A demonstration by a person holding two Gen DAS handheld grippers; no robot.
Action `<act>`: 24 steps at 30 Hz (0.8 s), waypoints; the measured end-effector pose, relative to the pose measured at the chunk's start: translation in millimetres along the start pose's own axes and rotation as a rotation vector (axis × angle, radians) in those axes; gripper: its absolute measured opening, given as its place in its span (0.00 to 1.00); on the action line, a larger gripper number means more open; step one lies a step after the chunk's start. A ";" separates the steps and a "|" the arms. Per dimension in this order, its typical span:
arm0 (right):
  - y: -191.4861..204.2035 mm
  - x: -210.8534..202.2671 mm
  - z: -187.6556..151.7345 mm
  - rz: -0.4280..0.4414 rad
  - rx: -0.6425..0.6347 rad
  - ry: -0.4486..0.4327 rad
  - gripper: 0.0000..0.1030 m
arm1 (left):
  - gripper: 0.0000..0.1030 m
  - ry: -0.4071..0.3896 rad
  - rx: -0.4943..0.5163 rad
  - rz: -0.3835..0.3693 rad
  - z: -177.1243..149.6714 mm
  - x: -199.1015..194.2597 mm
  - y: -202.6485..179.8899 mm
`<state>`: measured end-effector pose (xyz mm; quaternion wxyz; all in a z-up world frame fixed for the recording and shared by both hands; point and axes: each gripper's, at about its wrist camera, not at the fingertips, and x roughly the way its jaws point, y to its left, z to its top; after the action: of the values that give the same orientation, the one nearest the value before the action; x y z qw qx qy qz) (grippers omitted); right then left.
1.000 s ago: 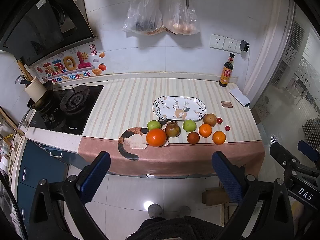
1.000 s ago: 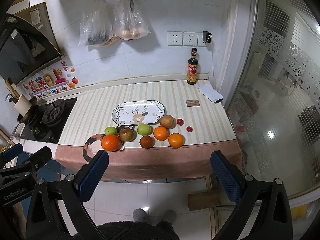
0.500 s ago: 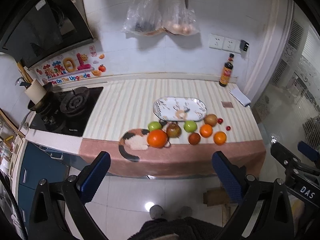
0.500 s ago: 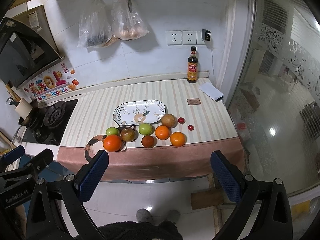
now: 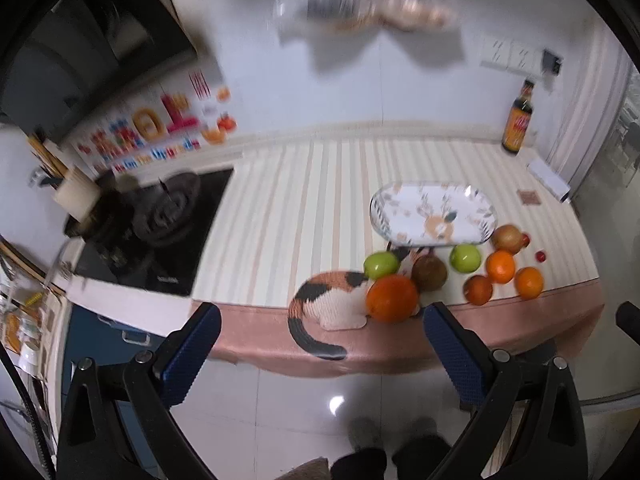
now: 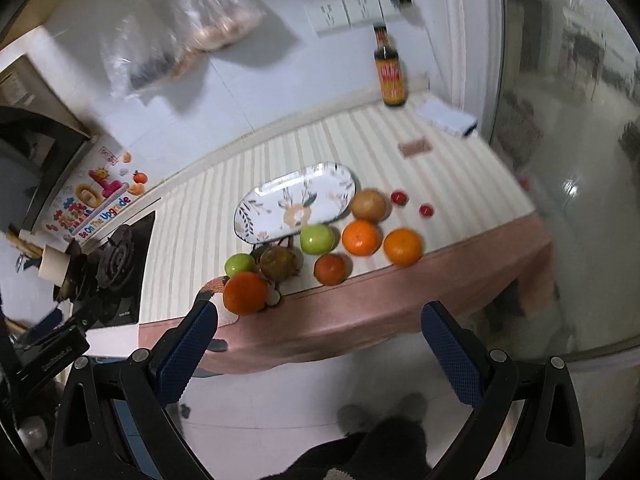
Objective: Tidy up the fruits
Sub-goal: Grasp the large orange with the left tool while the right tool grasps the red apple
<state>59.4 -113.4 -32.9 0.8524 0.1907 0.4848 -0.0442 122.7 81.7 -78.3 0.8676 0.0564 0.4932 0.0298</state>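
Observation:
A patterned oval plate (image 5: 434,216) (image 6: 296,204) lies empty on the striped counter. In front of it lie several fruits: a big orange (image 5: 392,298) (image 6: 245,293), two green apples (image 5: 381,265) (image 5: 465,258), a brown fruit (image 5: 429,273), smaller oranges (image 5: 500,266) (image 5: 529,282) (image 6: 403,247), a yellow-brown fruit (image 5: 508,238) and two small red ones (image 6: 399,197). My left gripper (image 5: 320,354) and right gripper (image 6: 318,344) are both open and empty, held off the counter's front edge above the floor.
A cat-shaped mat (image 5: 332,308) lies under the big orange at the counter's front. A gas hob (image 5: 160,220) is at the left. A dark sauce bottle (image 6: 390,74) and a white cloth (image 6: 446,116) stand at the back right. Bags hang on the wall (image 6: 180,40).
Both grippers have moved closer to the counter; the fruits look larger. The right view has tilted and both views are blurred by motion. No fruit has moved.

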 end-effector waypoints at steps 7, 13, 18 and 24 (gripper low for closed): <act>2.5 82.9 11.0 0.019 0.009 0.121 0.99 | 1.00 0.236 -0.006 -0.114 5.9 99.7 4.2; -14.0 147.1 31.0 0.006 0.022 0.200 0.99 | 1.00 0.399 -0.007 -0.183 14.3 176.8 -28.6; -38.1 197.5 53.4 0.004 0.025 0.279 0.99 | 1.00 0.488 0.103 -0.174 14.6 225.1 -71.8; -58.6 238.3 69.0 0.041 0.029 0.371 0.99 | 1.00 0.565 0.228 -0.133 6.2 262.3 -109.5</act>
<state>225.4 -166.8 -218.9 0.7464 0.2177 0.6289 0.0018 261.8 0.8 -312.7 0.6842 0.1107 0.7177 -0.0679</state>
